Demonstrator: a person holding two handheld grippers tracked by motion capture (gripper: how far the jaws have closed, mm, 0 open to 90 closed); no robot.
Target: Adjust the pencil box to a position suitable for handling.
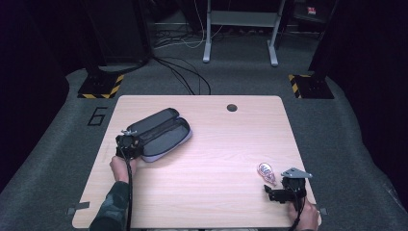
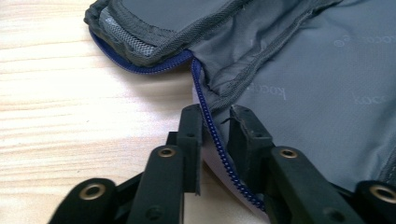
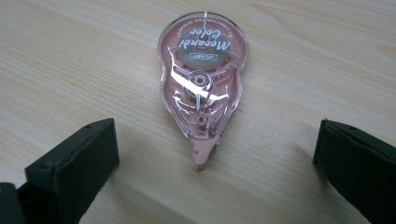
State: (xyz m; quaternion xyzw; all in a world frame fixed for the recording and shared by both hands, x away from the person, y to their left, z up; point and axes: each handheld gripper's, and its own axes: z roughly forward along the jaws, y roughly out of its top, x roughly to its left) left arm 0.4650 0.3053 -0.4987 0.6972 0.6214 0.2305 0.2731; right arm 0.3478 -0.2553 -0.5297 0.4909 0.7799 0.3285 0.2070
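The small clear-and-pink plastic correction tape dispenser lies flat on the pale wood-grain table, straight ahead of your right gripper and between the lines of its two jaws, its pink tip pointing back toward you. Those jaws stand wide apart, one on each side, touching nothing. Expect it to be very light, rigid and smooth-shelled; the glossy, rounded case will likely slip or skate if you pinch it near the broad far end. Your better hold is probably across the narrower waist just beyond the pink tip, where the sides run closer to parallel. Close gently: the thin clear shell may crack or pop out sideways under a hard squeeze, and since it lies so low, your jaw tips need to come right down to the wood.

At your other hand, the grey fabric zip pencil case lies open on the table. Your left gripper has its jaws drawn narrow around the case's edge, with the blue zipper tape running up between them; they appear to be pinching that rim. The fabric is soft and floppy, so it will sag and shift rather than resist. The dispenser sits well apart from the case.
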